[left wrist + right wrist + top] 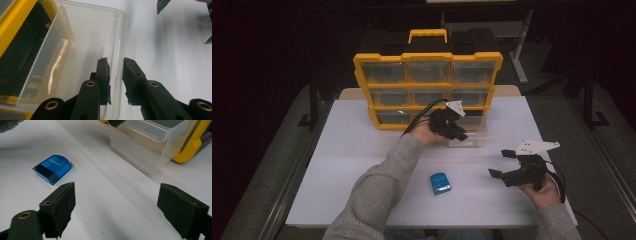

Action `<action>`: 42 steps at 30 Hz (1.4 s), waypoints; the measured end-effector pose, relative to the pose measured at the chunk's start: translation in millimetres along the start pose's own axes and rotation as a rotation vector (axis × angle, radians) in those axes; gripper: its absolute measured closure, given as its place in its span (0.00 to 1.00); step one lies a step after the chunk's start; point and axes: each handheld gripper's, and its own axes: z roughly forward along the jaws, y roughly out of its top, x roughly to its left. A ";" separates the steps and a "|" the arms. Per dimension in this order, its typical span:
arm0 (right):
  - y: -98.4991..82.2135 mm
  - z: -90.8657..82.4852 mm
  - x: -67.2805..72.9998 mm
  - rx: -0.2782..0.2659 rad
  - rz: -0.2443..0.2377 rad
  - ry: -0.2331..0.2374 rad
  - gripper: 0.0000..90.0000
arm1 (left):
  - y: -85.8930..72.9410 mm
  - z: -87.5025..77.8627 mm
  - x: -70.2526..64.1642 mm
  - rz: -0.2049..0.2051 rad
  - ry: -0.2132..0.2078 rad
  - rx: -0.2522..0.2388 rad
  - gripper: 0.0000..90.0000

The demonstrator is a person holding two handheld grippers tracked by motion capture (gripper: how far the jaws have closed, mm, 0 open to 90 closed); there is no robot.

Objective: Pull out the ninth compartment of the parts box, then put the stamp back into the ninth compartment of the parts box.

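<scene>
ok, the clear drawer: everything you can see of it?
The clear drawer is a see-through plastic bin with rounded corners, looks empty, upright, pulled partway out of the yellow organizer's bottom-right slot, its outer end over the white table. The left tool is shut on its front wall, one jaw inside, one outside.

Table: your white table [362,165] is carrying everything.
Back edge: a yellow drawer cabinet [428,57] is standing there.
In front: a clear drawer [140,142] is sitting pulled out.
Near you: a blue box [440,183] is lying flat.

Cabinet [428,60]: yellow, upright at table [352,165] back
Left gripper [460,135]: at clear drawer [472,140]
Right gripper [501,164]: jaws apart
Blue box [440,183]: table centre
</scene>
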 end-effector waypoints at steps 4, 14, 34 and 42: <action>0.2 1.9 0.2 0.007 0.004 0.003 0.15 | 2.1 -6.9 -3.4 -0.004 0.002 -0.028 0.75; -0.6 8.3 -1.4 0.029 0.002 -0.001 0.15 | -2.0 -36.7 -13.4 -0.033 0.011 -0.136 0.65; -3.8 11.8 -0.2 0.060 0.008 -0.016 0.15 | -49.7 -91.1 -39.4 -0.092 0.141 -0.179 0.50; -3.3 9.5 1.3 0.056 0.014 -0.022 0.15 | -64.4 -105.0 -44.2 -0.107 0.160 -0.191 0.46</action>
